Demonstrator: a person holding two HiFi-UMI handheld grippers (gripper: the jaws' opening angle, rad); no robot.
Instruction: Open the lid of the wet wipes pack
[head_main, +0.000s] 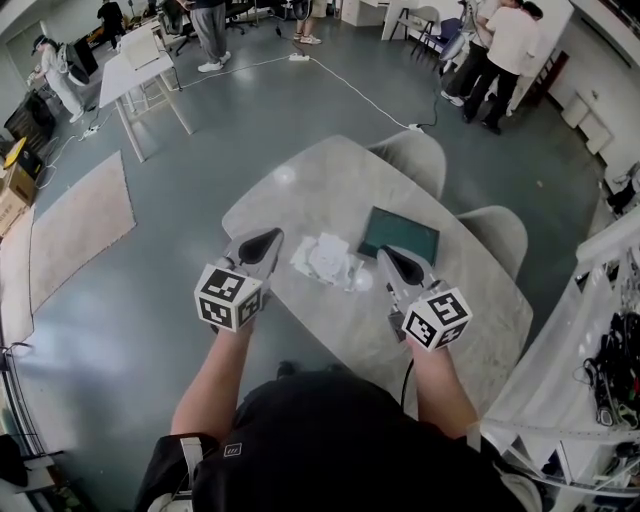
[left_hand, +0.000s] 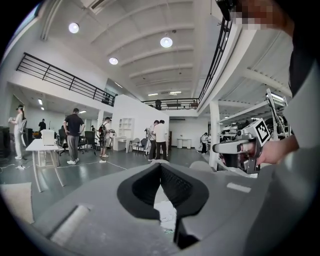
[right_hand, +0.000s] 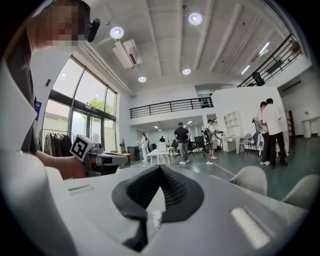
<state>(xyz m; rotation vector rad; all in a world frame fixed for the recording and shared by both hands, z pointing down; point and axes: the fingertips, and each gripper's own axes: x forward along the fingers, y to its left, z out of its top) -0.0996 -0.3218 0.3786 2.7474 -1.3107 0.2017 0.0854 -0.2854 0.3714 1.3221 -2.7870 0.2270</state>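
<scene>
Head view: the wet wipes pack (head_main: 328, 258) lies on the desk (head_main: 330, 180) between the left claw (head_main: 268, 238) and the right claw (head_main: 390, 255), near both tips.

Left gripper view: the left claw (left_hand: 160, 167) is pressed together, with the pack (left_hand: 165, 212) just below it.

Right gripper view: the right claw (right_hand: 160, 170) is pressed together, pinching nothing.
</scene>
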